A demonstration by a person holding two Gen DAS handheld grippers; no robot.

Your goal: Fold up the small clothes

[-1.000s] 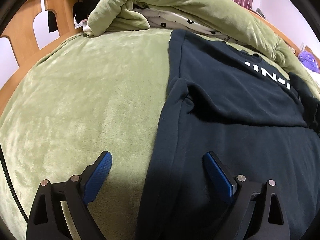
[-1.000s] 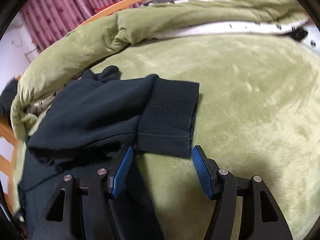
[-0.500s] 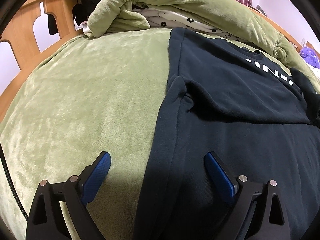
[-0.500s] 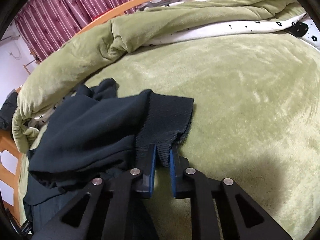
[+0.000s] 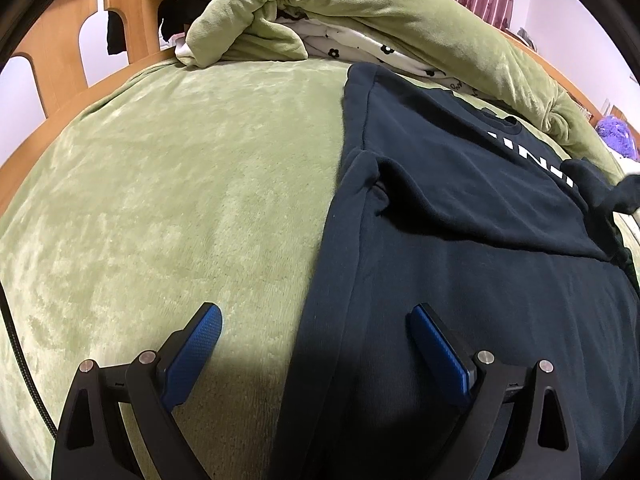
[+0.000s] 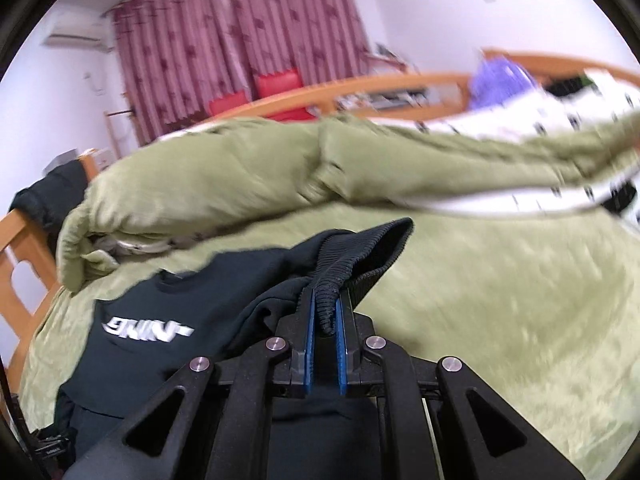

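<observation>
A dark navy sweatshirt (image 5: 460, 208) with white chest lettering lies spread on the green bed cover (image 5: 180, 200). My left gripper (image 5: 316, 320) hovers open over its near left edge, one blue pad above the cover and the other above the fabric. In the right wrist view my right gripper (image 6: 324, 304) is shut on the ribbed sleeve cuff (image 6: 360, 256), which is lifted off the bed with the sleeve trailing down to the sweatshirt body (image 6: 160, 320). That view is blurred by motion.
A rolled green duvet (image 5: 380, 20) with a white flowered lining lies along the far side of the bed. A wooden bed frame (image 5: 100, 20) runs at the left and back. A purple plush toy (image 6: 500, 76) sits at the far end, before maroon curtains (image 6: 240, 40).
My right gripper closed on the sleeve cuff, then rose and tilted up, carrying the cuff off the bed. The left gripper stayed open in about the same place.
</observation>
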